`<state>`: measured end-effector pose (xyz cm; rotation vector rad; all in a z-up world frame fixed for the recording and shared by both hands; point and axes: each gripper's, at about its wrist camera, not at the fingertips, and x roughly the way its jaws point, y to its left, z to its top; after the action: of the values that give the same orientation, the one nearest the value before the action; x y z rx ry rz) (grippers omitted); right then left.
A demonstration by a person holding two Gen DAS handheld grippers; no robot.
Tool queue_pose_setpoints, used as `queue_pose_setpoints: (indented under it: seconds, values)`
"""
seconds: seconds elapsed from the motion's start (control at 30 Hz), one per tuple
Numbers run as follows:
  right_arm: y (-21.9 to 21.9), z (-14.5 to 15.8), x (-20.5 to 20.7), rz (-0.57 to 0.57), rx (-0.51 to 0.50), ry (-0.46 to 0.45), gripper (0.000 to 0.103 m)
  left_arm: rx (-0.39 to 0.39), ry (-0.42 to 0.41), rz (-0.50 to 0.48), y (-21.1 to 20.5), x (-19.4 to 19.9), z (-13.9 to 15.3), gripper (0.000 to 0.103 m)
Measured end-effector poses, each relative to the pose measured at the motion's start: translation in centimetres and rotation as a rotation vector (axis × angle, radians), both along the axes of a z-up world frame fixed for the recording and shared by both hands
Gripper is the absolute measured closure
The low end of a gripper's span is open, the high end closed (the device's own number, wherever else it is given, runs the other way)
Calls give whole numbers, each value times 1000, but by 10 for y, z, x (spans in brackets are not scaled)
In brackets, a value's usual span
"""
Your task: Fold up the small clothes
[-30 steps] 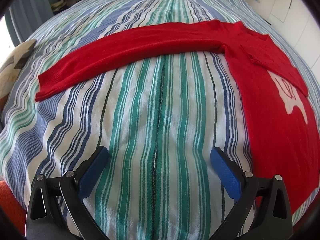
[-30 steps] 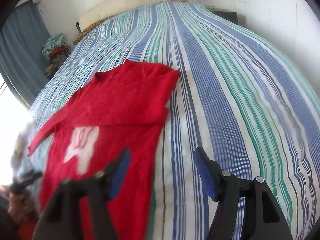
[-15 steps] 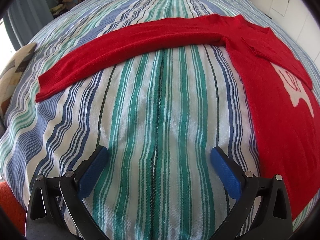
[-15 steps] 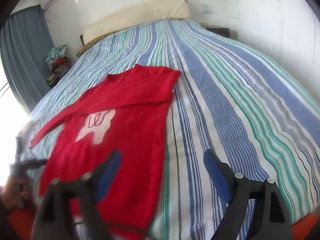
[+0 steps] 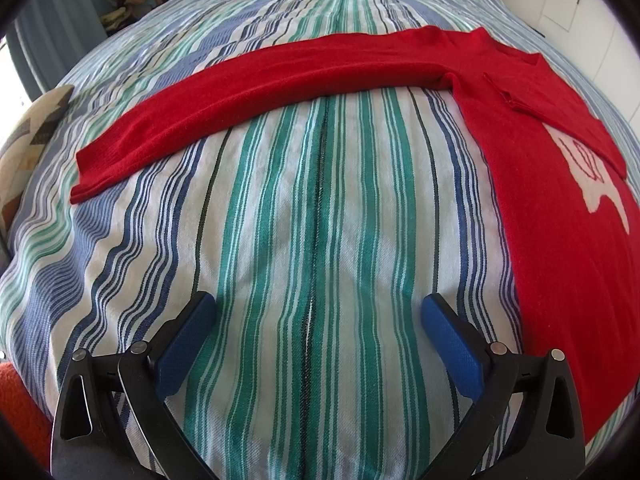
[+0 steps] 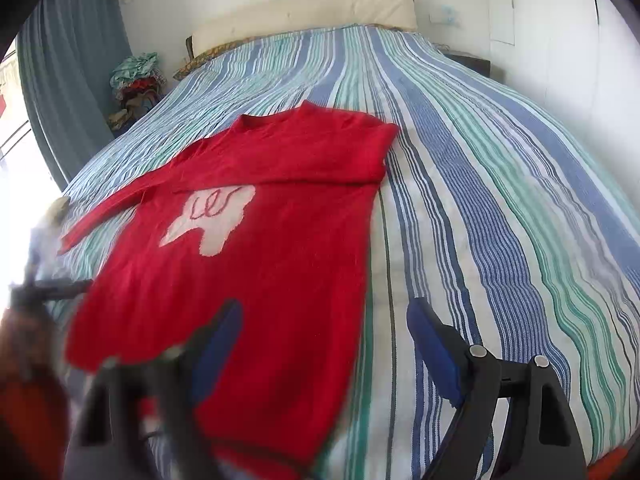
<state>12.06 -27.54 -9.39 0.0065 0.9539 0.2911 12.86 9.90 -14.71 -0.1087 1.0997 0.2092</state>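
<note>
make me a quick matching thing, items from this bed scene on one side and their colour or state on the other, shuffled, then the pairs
Items:
1. knitted long-sleeved sweater
2. woven bedspread
3. long headboard pillow
4. sweater's outstretched sleeve

Descriptions:
A. cream
B. lying flat, straight out to the side
C. red with a white patch on the chest
D. blue, green and white stripes

Pairs: 1-C, 2-D, 3-A, 4-B

Red sweater (image 5: 560, 208), sleeve (image 5: 256, 92) outstretched across striped bedspread (image 5: 304, 216).

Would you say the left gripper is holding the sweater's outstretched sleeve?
No, the left gripper is open over bare bedspread, apart from the sleeve.
</note>
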Motion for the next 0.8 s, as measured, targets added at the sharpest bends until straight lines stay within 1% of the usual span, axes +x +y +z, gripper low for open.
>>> queue_pose_setpoints:
  seconds: [0.4, 0.8]
  values:
    - [10, -3, -4, 44, -17, 7, 20, 0, 0, 0, 0, 0, 0, 1]
    - [12, -4, -4, 50, -17, 9, 20, -1, 0, 0, 0, 0, 0, 1]
